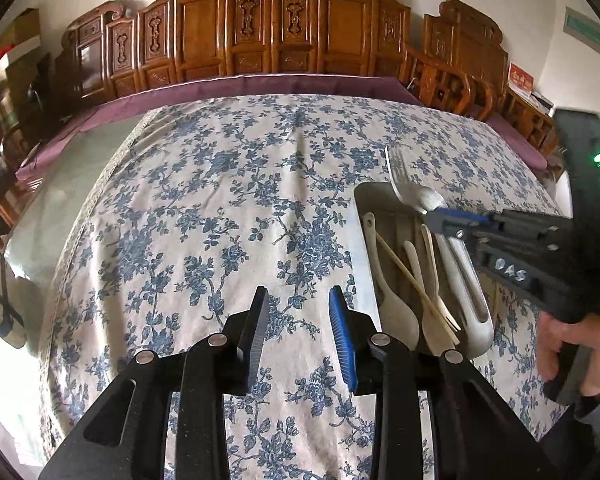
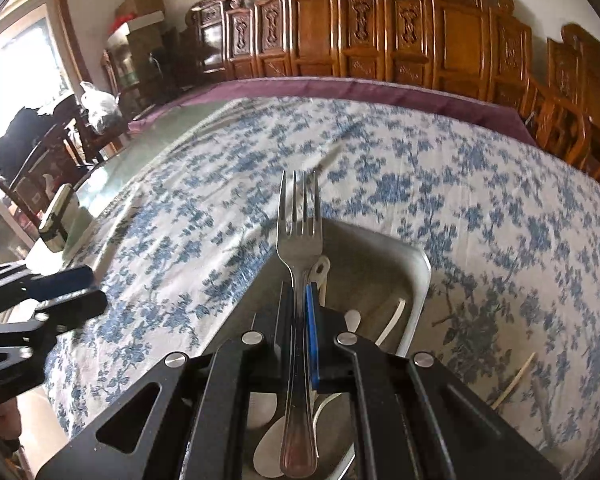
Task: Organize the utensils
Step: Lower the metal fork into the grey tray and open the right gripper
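Your right gripper (image 2: 300, 312) is clamped on the silver metal fork (image 2: 300, 240) above the grey plastic tray (image 2: 418, 280); lower it level, then release. Left gripper (image 1: 298, 312) hangs released over the tablecloth.

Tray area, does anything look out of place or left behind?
Yes. One pale chopstick lies on the floral tablecloth, outside the tray, unlike the utensils already inside. The right gripper holds a metal fork over the tray.

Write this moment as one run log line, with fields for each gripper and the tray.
right gripper: shut on metal fork, above tray | left gripper: open, holding nothing, over tablecloth | tray: holds pale spoons, forks, chopstick
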Tool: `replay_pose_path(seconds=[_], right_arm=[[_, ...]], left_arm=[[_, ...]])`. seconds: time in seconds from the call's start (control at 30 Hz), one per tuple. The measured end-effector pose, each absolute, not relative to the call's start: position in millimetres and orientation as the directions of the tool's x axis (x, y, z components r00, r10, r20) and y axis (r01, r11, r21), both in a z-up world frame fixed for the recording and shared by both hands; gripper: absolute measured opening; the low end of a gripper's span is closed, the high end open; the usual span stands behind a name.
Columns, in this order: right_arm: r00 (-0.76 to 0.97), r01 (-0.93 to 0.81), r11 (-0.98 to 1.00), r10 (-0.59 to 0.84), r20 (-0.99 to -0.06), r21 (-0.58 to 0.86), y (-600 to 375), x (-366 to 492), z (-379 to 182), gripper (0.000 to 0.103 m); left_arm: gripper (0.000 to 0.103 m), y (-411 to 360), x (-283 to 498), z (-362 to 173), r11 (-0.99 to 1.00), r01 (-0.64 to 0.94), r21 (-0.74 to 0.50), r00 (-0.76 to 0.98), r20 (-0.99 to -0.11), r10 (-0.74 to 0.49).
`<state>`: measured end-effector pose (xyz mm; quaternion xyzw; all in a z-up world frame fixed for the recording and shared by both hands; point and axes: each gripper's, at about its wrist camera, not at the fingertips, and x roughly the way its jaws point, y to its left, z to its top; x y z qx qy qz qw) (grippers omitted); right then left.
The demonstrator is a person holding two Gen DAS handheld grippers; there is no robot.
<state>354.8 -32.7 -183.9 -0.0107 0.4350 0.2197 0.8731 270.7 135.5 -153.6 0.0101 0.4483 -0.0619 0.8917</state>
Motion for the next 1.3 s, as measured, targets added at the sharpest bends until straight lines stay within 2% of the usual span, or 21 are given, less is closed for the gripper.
replay_pose_path(seconds=[0.3, 0.37, 0.67, 1.07, 1.3], right_arm=[[0.500, -0.378, 0.911, 0.353, -0.791, 0.167, -35, 354, -209, 0.008], [0.495, -0.379, 0.910, 0.355, -0.793, 0.170, -37, 353, -211, 0.008], [0.487, -0.387, 0.904, 0.366, -0.793, 0.179, -39, 351, -212, 0.009], [0.523, -0.462, 0.870, 0.422, -0.741, 0.170, -71, 325, -177, 0.010], [0.572, -0.480, 0.873, 0.385, -0.725, 0.085, -130, 287, -164, 0.010]], left_arm=[[0.030, 130, 271, -151, 0.991, 0.128, -0.032, 0.594, -0.798, -0.103], [0.036, 128, 271, -150, 0.991, 0.131, -0.030, 0.595, -0.797, -0.103], [0.037, 122, 271, -145, 0.990, 0.138, -0.017, 0.600, -0.794, -0.097], [0.040, 103, 266, -135, 0.986, 0.167, -0.003, 0.609, -0.786, -0.106], [0.058, 70, 260, -127, 0.974, 0.226, 0.007, 0.619, -0.773, -0.138]])
